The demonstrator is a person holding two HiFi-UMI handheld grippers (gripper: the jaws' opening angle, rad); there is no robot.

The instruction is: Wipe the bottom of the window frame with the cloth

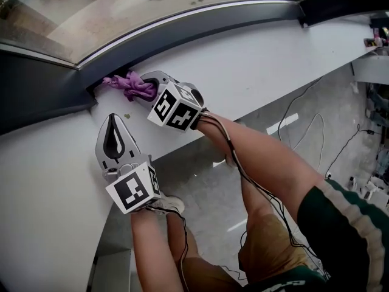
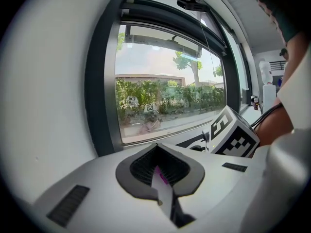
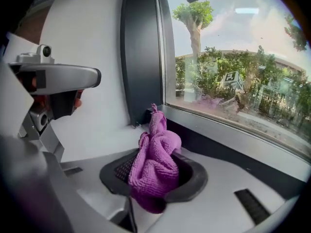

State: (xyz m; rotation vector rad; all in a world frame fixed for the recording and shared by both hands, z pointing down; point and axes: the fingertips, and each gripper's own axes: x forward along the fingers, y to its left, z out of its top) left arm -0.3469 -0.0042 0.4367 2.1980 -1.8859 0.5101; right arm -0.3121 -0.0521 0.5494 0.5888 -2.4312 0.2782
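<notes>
At window frame (image 3: 142, 62) corner, right claw (image 3: 153, 177) gripping cloth (image 3: 156, 152), left claw (image 2: 159, 171) closed

The purple cloth (image 3: 154, 166) is nubbly, matt terry; the window frame (image 3: 141, 57) dark, matt, smooth; the sill (image 1: 255, 66) white, smooth. At 12 o'clock, glossy glass (image 1: 152, 5). The left gripper (image 2: 160, 174) is smooth grey plastic with ribbed dark pads (image 2: 141, 166)

Readable text: none that I can make out.
Left cube (image 1: 132, 190) on the left gripper (image 1: 113, 125): black-and-white square code, no letters or digits.
Right cube (image 1: 175, 108) on the right gripper (image 1: 148, 90): same sort of code.
Window glass (image 3: 232, 77): faint reflected codes, illegible.
</notes>
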